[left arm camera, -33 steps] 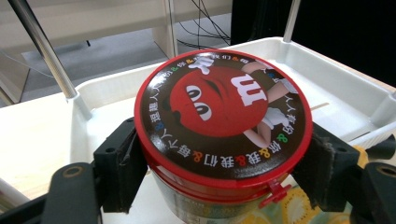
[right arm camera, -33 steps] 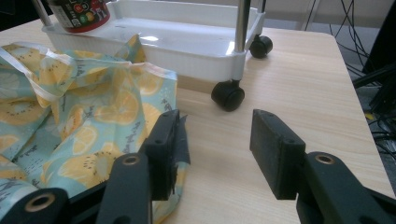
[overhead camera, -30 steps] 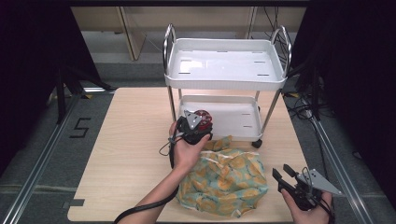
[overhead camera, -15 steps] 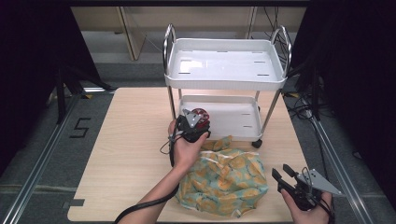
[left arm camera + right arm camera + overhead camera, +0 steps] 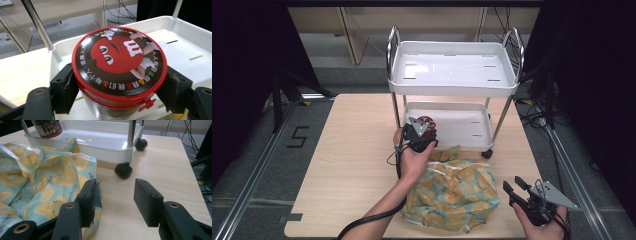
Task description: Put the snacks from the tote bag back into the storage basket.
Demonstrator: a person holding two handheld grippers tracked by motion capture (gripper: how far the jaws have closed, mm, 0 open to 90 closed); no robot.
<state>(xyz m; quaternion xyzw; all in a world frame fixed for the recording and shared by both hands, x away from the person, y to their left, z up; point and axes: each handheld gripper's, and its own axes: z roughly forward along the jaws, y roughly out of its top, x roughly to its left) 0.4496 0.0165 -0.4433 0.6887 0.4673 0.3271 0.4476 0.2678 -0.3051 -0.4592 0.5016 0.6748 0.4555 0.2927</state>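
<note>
Jaws of the left gripper (image 5: pixel 117 92) clamp the sides of a red-lidded candy tub (image 5: pixel 117 65), held upright over the near-left corner of the cart's lower tray (image 5: pixel 472 131), likely so it can go in flat. Right gripper (image 5: pixel 113 202) rests spread and empty on the table (image 5: pixel 352 150), touching the fruit-print cloth bag (image 5: pixel 452 192); cart post (image 5: pixel 37 23) and tray rim crowd the tub.

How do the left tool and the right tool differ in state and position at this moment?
The left tool is shut on the round red-lidded candy tin, while the right tool is open and holds nothing. The left sits at the white cart's lower tray; the right hovers near the table's front edge, beside the fruit-print cloth bag. Both are hand-held with black jaws.
</note>
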